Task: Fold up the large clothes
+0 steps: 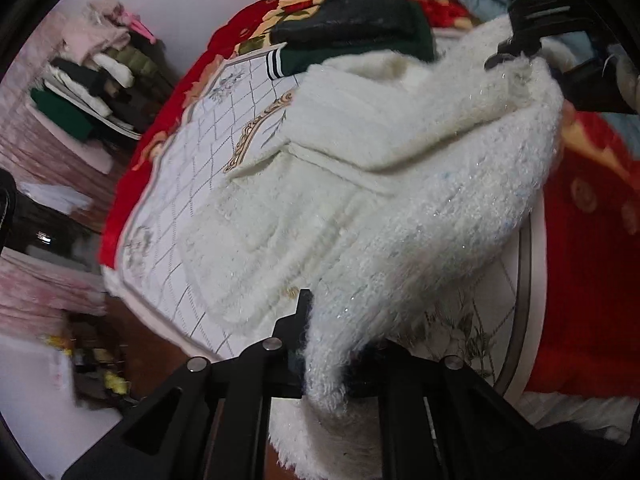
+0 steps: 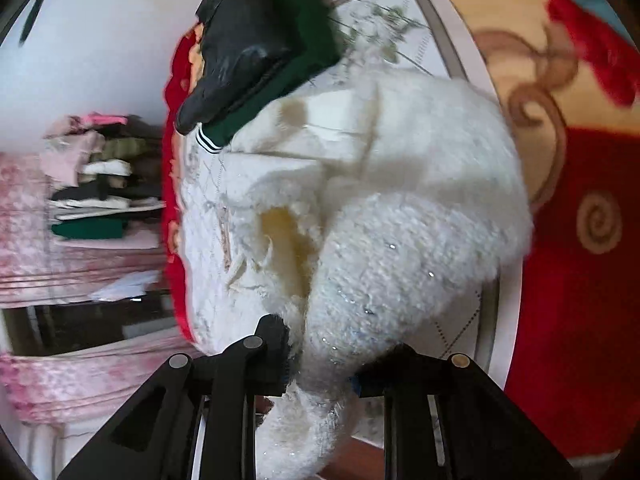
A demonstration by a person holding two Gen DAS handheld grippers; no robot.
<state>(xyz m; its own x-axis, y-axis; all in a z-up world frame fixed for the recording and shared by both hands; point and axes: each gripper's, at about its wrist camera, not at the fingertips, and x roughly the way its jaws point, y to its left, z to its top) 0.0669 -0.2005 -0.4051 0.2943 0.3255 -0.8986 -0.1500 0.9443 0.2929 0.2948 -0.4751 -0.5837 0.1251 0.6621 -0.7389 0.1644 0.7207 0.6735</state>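
Note:
A fluffy white knitted garment (image 1: 380,184) with glittery threads lies bunched on a white quilted bedspread (image 1: 192,168). My left gripper (image 1: 332,344) is shut on a fold of the garment at the bottom of the left wrist view. My right gripper (image 2: 324,356) is shut on another fold of the same garment (image 2: 400,216). The right gripper also shows in the left wrist view (image 1: 532,36) at the top right, at the garment's far edge. The garment hangs between the two grippers and partly rests on the bed.
Folded black and dark green clothes (image 1: 360,28) are stacked on the bed behind the white garment, also in the right wrist view (image 2: 260,52). A red patterned blanket (image 1: 588,256) covers the bed. A shelf of stacked clothes (image 1: 96,80) stands at the left.

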